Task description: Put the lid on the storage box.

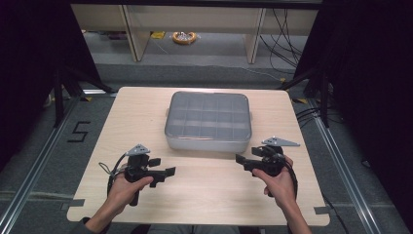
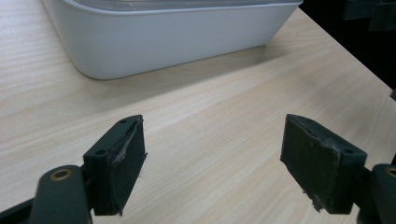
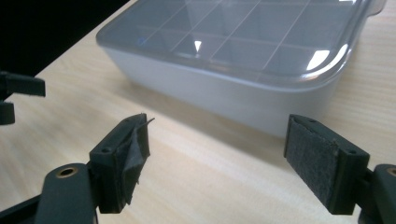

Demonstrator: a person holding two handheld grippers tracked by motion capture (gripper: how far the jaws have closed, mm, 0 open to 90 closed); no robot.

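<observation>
Grippers, left gripper (image 1: 163, 173) and right gripper (image 1: 243, 161), hover released beside the lidded compartment box (image 1: 208, 121) mid-surface (image 1: 209, 195); right gripper view reveals its clear lid, left gripper view its white wall.

A lidded box (image 1: 208, 122) sat on the table (image 1: 122, 126) at centre frame. The left gripper (image 1: 163, 174) lay lower left of it and the right gripper (image 1: 242, 162) lower right, well apart, jaws facing inward.
</observation>
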